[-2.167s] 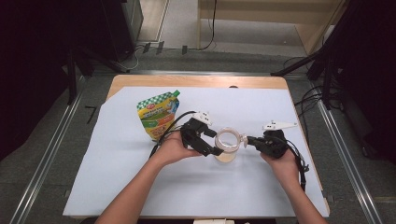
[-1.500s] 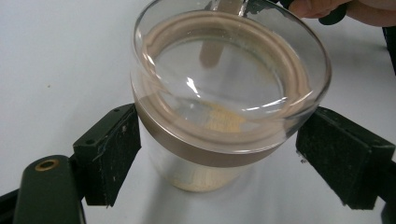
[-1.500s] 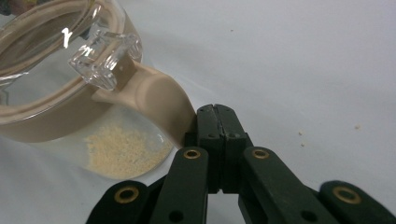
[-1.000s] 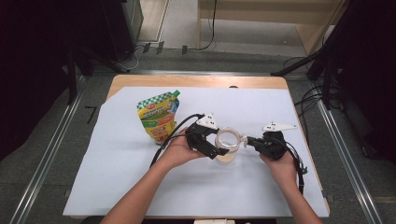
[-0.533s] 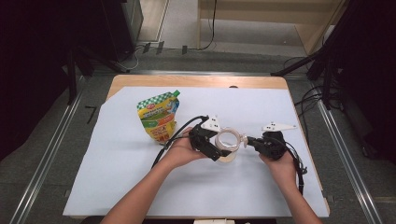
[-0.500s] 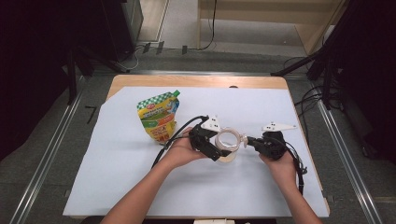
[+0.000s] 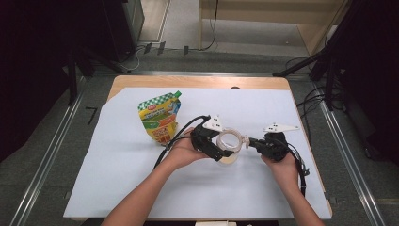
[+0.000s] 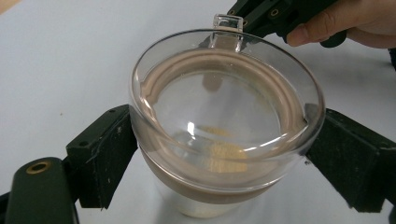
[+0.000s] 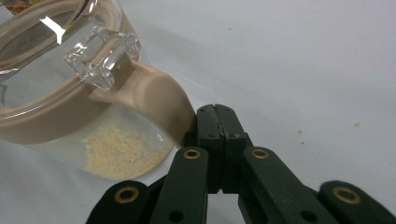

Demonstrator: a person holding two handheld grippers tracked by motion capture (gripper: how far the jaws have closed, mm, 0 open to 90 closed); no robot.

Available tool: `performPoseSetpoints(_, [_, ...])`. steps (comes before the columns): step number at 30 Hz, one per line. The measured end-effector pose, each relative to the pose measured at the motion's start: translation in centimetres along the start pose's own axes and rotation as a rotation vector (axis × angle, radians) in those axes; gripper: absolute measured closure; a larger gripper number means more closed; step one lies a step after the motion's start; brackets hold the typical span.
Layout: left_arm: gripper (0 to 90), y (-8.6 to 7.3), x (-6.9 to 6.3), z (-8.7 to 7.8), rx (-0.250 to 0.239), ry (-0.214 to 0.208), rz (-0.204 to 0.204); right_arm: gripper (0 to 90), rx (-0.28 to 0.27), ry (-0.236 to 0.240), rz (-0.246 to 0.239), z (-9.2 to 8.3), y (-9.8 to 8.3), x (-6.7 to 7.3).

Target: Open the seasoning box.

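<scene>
A clear jar (image 7: 230, 147) with a beige collar (image 8: 205, 189) and a clear domed lid (image 8: 224, 100) stands mid-table, with pale powder (image 9: 123, 151) at its bottom. My left gripper (image 8: 224, 154) is shut on it, one pad against each side just under the lid's rim. My right gripper (image 9: 215, 112) comes in from the right, shut with nothing between its jaws. Its tip touches the beige tab (image 9: 156, 100) below the lid's clear latch (image 9: 100, 58). In the high view the right gripper (image 7: 251, 142) sits just right of the jar.
A green and yellow stand-up pouch (image 7: 160, 117) stands left of the jar, close behind my left hand. A white sheet (image 7: 131, 183) covers the wooden table (image 7: 197, 82). A few crumbs (image 9: 303, 133) lie on the sheet. Black cables trail from both grippers.
Since the earliest frame my left gripper has slid a little to the right, onto the jar. The right gripper and the jar have stayed where they were.
</scene>
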State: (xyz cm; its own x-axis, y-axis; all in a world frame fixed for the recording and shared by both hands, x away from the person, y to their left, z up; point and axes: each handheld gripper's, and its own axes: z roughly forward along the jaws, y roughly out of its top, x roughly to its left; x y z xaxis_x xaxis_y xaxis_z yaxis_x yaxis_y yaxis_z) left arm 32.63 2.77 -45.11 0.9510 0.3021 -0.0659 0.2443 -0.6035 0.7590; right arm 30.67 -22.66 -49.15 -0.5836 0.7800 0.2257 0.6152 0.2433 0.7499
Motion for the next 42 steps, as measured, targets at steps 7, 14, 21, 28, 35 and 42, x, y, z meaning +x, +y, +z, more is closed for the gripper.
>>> performPoseSetpoints(7, [12.5,0.8,0.2,-0.3,0.025,-0.016,-0.012,90.0,0.001,-0.002,-0.001,0.0,0.0,0.0])
performPoseSetpoints(14, [12.9,1.0,0.1,-0.5,0.021,-0.009,0.002,90.0,0.001,-0.002,-0.002,0.0,0.0,0.0])
performPoseSetpoints(21, [12.9,1.8,0.0,-1.0,-0.016,-0.013,0.002,90.0,0.0,-0.001,-0.001,0.0,0.0,0.1])
performPoseSetpoints(28, [12.8,3.6,-0.4,-1.2,-0.01,-0.001,0.024,90.0,-0.001,0.0,-0.003,-0.1,0.0,0.1])
performPoseSetpoints(35, [12.8,4.8,-0.6,-0.8,-0.009,-0.008,0.026,90.0,-0.001,-0.001,-0.004,-0.1,0.0,0.1])
performPoseSetpoints(42, [12.8,5.7,-0.5,-0.1,-0.023,-0.029,0.002,90.0,-0.007,0.007,0.011,-0.1,-0.1,0.0])
